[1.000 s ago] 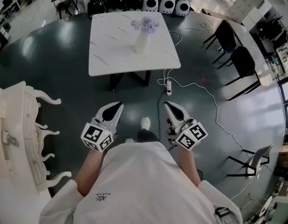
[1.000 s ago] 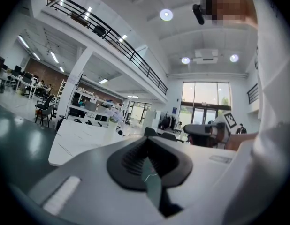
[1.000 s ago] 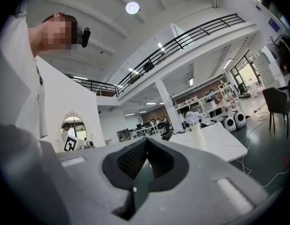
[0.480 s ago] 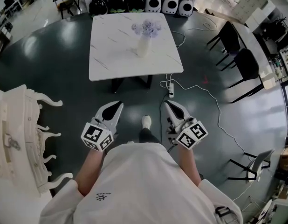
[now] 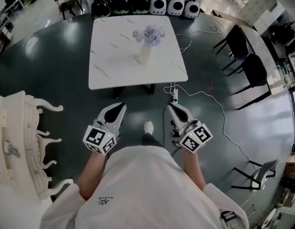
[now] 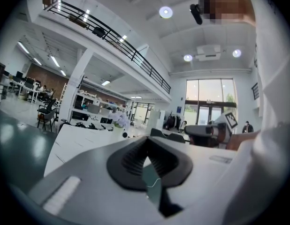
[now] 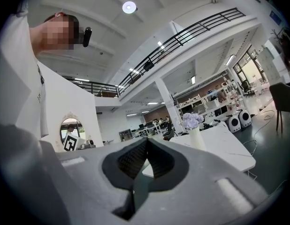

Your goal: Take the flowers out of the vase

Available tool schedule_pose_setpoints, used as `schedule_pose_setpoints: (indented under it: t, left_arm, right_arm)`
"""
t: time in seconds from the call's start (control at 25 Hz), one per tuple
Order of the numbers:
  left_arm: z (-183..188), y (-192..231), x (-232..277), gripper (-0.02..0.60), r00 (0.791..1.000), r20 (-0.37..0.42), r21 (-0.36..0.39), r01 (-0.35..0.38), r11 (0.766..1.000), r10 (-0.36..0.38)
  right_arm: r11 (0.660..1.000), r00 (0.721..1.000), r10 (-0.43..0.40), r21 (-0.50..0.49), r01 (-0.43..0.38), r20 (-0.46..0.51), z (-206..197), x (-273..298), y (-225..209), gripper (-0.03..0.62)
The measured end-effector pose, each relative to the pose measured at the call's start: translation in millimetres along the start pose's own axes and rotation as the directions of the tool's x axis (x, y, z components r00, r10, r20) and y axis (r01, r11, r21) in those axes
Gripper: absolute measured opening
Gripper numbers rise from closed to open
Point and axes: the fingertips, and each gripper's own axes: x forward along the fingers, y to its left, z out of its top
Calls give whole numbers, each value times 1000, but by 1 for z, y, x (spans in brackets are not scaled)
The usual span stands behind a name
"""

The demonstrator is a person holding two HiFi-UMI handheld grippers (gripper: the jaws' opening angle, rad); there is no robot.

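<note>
Since the white table stands well apart from me across the dark floor, I judge the step in hand to be the approach. Nothing of the task is done yet, as the flowers sit in the vase. My left gripper and right gripper point level toward the far side, side by side, each with its jaws pressed together and nothing between them. Next I would need to reach the table's near edge, part one pair of jaws and close them just under the blooms, perhaps steadying the vase with the other pair. The vase is white, slim and upright, near the table's middle. The flowers are a small pale lilac bunch crowding its mouth.
</note>
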Motion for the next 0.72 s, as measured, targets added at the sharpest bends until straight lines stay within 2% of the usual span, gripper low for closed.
schedule_pose_setpoints:
  t: [0.72]
  left_arm:
    - [19,29,104,-12,997,-11,2,-75,997,75]
  right_arm:
    - [995,996,87,49,-87,-4,37,51,-107,0]
